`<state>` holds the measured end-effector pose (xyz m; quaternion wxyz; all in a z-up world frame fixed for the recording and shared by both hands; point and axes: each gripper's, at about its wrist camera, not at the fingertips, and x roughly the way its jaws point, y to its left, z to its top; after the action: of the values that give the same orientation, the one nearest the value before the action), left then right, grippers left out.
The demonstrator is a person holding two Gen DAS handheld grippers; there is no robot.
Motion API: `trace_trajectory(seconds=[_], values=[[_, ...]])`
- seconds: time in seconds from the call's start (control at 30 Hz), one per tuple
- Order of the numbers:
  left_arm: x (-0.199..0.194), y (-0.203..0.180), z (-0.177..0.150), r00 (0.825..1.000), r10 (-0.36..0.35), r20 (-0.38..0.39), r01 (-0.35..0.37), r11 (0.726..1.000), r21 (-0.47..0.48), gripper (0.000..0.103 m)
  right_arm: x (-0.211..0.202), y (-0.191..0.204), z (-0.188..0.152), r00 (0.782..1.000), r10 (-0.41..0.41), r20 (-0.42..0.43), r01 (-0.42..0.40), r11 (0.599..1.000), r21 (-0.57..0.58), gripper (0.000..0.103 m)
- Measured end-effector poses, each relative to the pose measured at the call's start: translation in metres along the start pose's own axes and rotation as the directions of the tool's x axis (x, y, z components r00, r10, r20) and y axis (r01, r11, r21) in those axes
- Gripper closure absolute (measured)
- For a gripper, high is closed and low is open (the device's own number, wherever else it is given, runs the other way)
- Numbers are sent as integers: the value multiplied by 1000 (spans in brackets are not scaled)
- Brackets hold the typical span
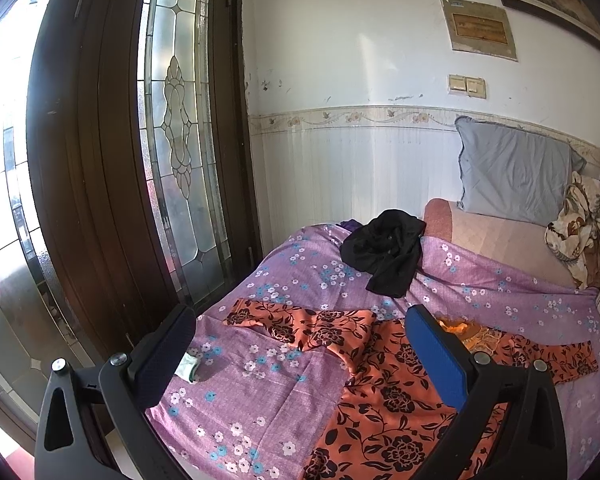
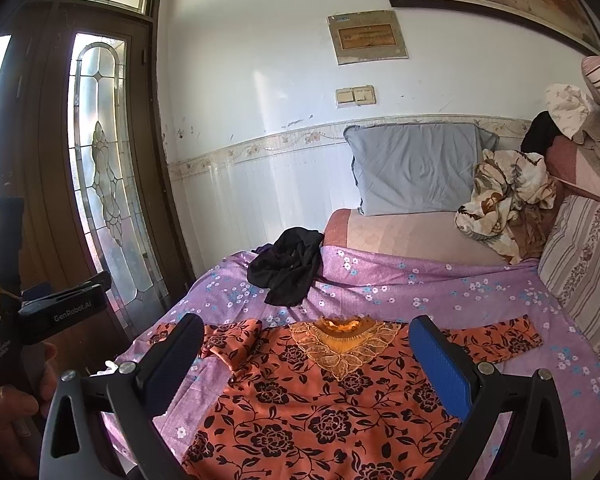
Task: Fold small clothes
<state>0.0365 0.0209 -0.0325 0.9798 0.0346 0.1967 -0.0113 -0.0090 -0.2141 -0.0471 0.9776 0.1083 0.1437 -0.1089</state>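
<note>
Our top point(image 2: 320, 408) lies flat on the bed point(image 2: 440, 292), collar away from us, sleeves spread. Both grippers, left point(image 1: 300, 352) and right point(image 2: 306, 360), hover over it, jaws wide and empty. We should pinch a sleeve at its cuff and fold it across the chest. Black clothes point(image 2: 290, 266) and pillow point(image 2: 412, 168) lie well clear.

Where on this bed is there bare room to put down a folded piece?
Bare purple sheet lies between the black garment and the striped cushion. The near side is crowded by the orange floral top.
</note>
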Motion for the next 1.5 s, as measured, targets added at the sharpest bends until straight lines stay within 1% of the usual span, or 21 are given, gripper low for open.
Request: trace_trajectory(seconds=[0.27,0.6,0.77,0.9,1.0,1.2,1.5], values=[[8,-3,-4,1000,1,-16,-1,1000,6,0,8,0,-4,1000,-5,-13,5,1000,0,0],[23,-15,-10,999,1,-38,0,999,33,0,25,-15,-11,999,-25,-41,26,999,26,0],[40,-30,-15,998,3,-69,1,998,57,0,44,-33,-16,996,-47,-76,52,997,61,0],[53,-45,-19,996,-6,-91,14,997,79,0,60,-55,-21,992,-57,-116,69,991,110,0],[57,-52,-20,995,-16,-97,24,996,89,0,68,-68,-23,989,-69,-129,87,987,137,0],[57,-56,-19,995,-22,-97,31,995,91,0,69,-77,-23,988,-85,-130,105,983,154,0],[46,-45,-16,996,-13,-83,20,997,77,0,58,-68,-20,990,-78,-115,94,986,141,0]])
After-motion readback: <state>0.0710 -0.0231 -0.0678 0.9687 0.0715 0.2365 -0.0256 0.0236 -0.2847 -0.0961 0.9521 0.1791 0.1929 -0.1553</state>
